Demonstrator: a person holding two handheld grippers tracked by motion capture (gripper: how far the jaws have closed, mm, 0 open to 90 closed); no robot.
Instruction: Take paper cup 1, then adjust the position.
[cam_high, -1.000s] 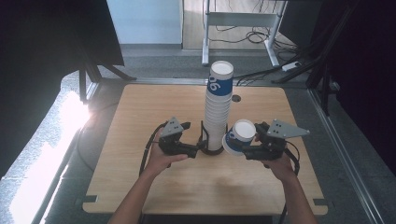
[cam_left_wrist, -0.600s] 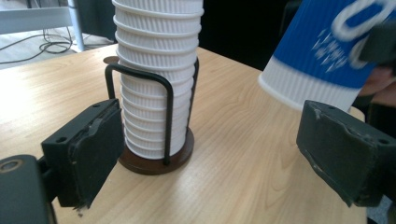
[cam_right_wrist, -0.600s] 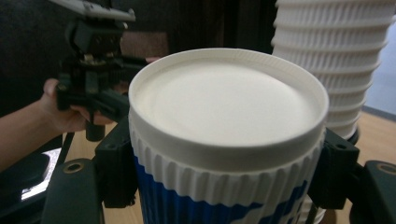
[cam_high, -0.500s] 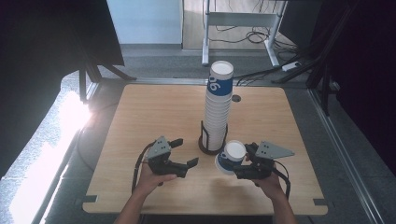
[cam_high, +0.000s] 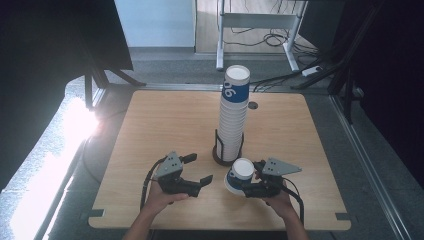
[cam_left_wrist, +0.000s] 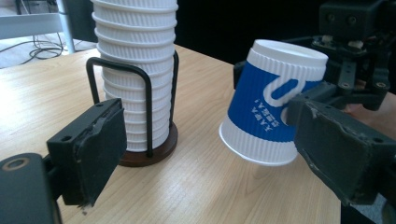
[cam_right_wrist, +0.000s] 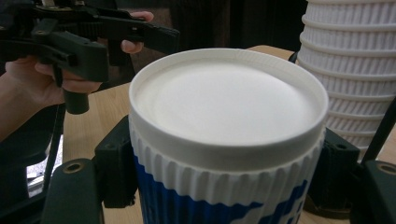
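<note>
While the right tongs (cam_high: 248, 181) clamp an inverted blue-and-white ribbed paper cup (cam_high: 239, 175) clear of the racked cup stack (cam_high: 232, 120), setting it on the wooden tabletop (cam_high: 165, 120) remains; left tongs (cam_high: 195, 170), closing, hold nothing.

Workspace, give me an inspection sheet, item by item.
Surface: wooden table, bare wood, no spills seen.
Job's things: upside-down blue and white cup, tilted, base up; tall stack of cups upright in a black wire holder.
Clutter: small dark disc behind the stack.
Grippers: right gripper shut on the cup; left gripper open, nothing between its jaws, which have just been closing.
Cables: one trails from each gripper; more on the floor beyond the table.
Surroundings: dark curtains, metal stand, bright glare at left.
</note>
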